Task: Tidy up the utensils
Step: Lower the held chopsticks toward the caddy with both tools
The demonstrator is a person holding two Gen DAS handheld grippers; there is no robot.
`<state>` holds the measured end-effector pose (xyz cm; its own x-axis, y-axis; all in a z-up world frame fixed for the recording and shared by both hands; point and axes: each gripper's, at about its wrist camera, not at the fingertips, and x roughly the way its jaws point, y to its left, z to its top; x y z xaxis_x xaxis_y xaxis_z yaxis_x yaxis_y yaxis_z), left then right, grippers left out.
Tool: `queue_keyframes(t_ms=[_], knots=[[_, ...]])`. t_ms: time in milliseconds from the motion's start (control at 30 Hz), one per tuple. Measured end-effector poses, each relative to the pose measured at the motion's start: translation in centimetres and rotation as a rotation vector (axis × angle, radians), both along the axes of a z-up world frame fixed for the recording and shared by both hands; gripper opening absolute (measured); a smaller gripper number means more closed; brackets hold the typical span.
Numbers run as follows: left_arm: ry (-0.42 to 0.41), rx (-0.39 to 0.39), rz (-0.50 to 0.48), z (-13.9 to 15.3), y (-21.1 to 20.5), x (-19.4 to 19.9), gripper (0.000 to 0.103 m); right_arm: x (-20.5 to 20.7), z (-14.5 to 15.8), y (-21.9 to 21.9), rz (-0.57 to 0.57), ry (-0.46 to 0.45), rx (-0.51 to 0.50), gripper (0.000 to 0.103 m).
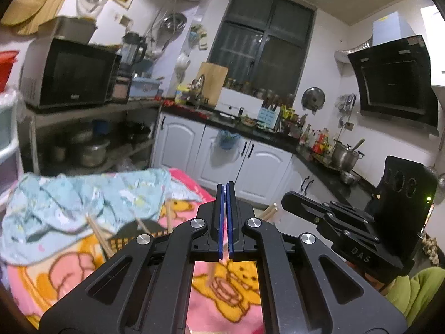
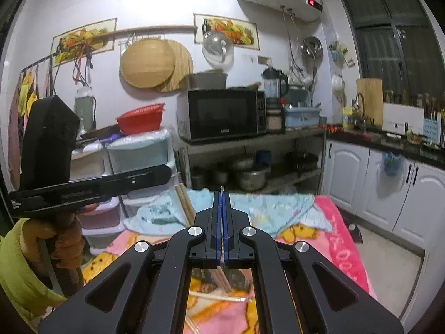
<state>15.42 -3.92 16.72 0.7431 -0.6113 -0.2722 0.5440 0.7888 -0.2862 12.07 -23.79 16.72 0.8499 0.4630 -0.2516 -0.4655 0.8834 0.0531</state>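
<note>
My left gripper (image 1: 225, 185) is shut, its blue pads nearly touching, and a wooden chopstick (image 1: 212, 271) shows just below the jaws; whether they hold it I cannot tell. Several more wooden chopsticks (image 1: 98, 233) lie on the pink cartoon blanket (image 1: 69, 275) near a dark woven holder (image 1: 125, 240). My right gripper (image 2: 222, 193) is shut, with a thin clear tip (image 2: 222, 188) sticking out between the pads. Chopsticks (image 2: 222, 296) lie on the blanket below it, and two (image 2: 185, 203) stand up at left. Each gripper shows in the other's view, right (image 1: 347, 217) and left (image 2: 91, 186).
A crumpled light-blue cloth (image 1: 83, 203) covers the table's far side. Behind stand a metal rack with a microwave (image 2: 222, 114) and pots, plastic drawers (image 2: 139, 153), white cabinets (image 1: 222, 150) and a dark counter with bottles. A range hood (image 1: 395, 80) hangs at the right.
</note>
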Motion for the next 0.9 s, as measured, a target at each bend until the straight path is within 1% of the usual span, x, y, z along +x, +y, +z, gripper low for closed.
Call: queue_keyframes(t_ms=[133,300,500,667,900], knots=[[-0.039,-0.002,0.005,1.7,0.0,0.5,0.0,0.1,1.7,0.0,0.012,-0.042,0.002,0.001],[-0.104,0.014,0.047,4.1,0.5,1.3,0.0,0.8,3.5,0.7,0.028,-0.086,0.005,0.001],[-0.131,0.024,0.092,6.0,1.2,2.9,0.0,2.5,4.8,0.9,0.044,-0.1,0.03,0.001],[-0.13,0.016,0.106,6.4,1.5,4.4,0.0,3.8,5.3,1.2,0.063,-0.096,0.046,0.001],[-0.102,0.036,0.127,5.1,1.3,6.3,0.0,5.8,5.3,2.1,0.063,-0.068,0.035,0.001]])
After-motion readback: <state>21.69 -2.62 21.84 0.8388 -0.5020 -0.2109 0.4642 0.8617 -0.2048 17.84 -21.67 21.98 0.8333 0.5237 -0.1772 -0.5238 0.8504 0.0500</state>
